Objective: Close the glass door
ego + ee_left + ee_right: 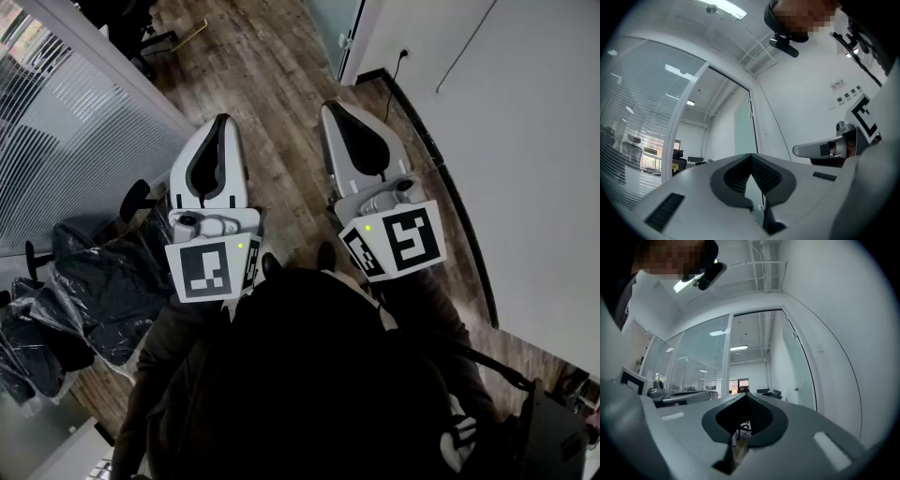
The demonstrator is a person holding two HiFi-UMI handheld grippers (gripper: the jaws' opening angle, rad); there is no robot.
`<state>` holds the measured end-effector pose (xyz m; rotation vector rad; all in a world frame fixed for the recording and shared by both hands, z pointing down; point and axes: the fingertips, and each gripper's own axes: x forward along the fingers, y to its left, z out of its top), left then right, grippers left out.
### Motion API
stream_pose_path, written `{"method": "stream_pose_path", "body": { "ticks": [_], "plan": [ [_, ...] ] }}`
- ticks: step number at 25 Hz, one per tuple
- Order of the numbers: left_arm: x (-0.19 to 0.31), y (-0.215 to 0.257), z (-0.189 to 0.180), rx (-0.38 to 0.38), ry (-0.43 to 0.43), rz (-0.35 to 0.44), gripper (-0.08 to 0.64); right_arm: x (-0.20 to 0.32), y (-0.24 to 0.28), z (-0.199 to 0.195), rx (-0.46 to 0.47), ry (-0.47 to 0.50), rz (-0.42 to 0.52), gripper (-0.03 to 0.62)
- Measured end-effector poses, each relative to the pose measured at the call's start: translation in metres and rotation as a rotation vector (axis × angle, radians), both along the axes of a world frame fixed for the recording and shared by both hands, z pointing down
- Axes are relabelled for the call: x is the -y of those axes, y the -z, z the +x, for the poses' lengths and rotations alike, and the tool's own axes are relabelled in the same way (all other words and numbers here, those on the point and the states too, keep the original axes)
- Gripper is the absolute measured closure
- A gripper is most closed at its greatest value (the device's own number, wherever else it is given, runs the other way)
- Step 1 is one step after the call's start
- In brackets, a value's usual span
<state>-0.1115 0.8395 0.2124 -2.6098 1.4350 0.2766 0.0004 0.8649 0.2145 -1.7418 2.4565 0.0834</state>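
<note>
Holding left gripper [750, 155] and right gripper [744, 393] closed, empty; tall frosted glass door [799, 363] beyond the fingers [761, 420] is looking heavy, slick, so I'm eyeing its handle [797, 390].

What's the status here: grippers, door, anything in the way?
Left gripper and right gripper shut, empty, pointing ahead. Glass door open, out ahead, untouched. Wrapped chairs off left, not in the path.

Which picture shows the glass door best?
The right gripper view: the door stands open there, seen almost top to bottom, with its handle. The left gripper view shows the door only as a narrow strip. The head view catches just a corner of it at the top edge.
</note>
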Motion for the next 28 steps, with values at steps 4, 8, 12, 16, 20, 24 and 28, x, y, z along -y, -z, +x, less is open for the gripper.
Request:
{"method": "stream_pose_path", "body": {
  "ticks": [4, 8, 12, 16, 20, 24, 28],
  "plan": [
    [-0.001, -0.003, 0.008, 0.004, 0.003, -0.002, 0.565, -0.002, -0.004, 0.008, 0.001, 0.004, 0.0, 0.592],
    [-0.001, -0.006, 0.011, 0.003, 0.009, -0.006, 0.563, -0.001, -0.005, 0.01, -0.002, 0.01, -0.001, 0.592],
    [0.011, -0.019, 0.031, 0.012, 0.035, -0.042, 0.563, 0.014, -0.015, 0.033, 0.038, 0.037, -0.023, 0.592],
    [0.024, -0.028, 0.046, 0.013, 0.083, -0.061, 0.563, 0.032, -0.027, 0.054, 0.031, 0.071, -0.051, 0.591],
    [0.057, -0.04, 0.048, 0.024, 0.102, -0.088, 0.563, 0.066, -0.041, 0.061, 0.029, 0.073, -0.075, 0.591],
    [0.12, -0.059, 0.048, 0.005, 0.1, -0.115, 0.563, 0.126, -0.057, 0.054, 0.006, 0.106, -0.092, 0.591],
    [0.207, -0.082, 0.043, 0.042, 0.078, -0.144, 0.563, 0.211, -0.065, 0.046, 0.0, 0.111, -0.08, 0.591]
  ]
}}
